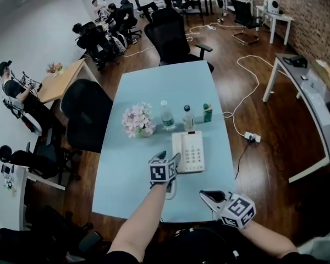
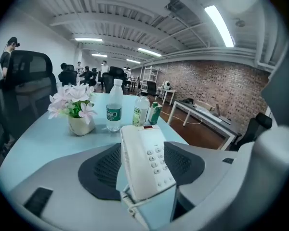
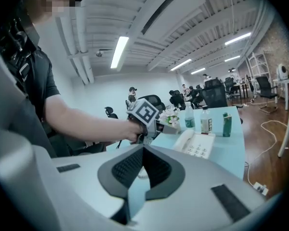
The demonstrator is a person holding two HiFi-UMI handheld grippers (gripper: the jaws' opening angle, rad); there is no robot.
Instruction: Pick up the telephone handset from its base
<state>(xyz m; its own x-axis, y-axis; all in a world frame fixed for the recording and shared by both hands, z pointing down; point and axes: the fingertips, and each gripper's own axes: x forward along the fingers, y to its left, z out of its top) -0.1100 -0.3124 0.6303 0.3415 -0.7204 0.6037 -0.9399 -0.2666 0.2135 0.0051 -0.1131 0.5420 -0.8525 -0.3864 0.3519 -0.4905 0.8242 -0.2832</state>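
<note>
Open-plan office: dark wood floor [image 1: 275, 120], brick wall [image 1: 313, 15], black office chairs [image 1: 170, 34]. Pale blue table [image 1: 148, 81] bearing a flower pot [image 1: 137, 121], two bottles [image 1: 166, 116], a green carton [image 1: 208, 113] and a white telephone [image 1: 191, 153], with the handset [image 1: 177, 150] seated on its base. Left gripper [image 1: 169, 157]: jaws apart, with the telephone's near end between them. Right gripper [image 1: 204, 194]: jaws together, empty, at the near table edge.

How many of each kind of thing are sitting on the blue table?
Telephone: 1
Bottles: 2
Green carton: 1
Pot of flowers: 1
Total: 5
</note>
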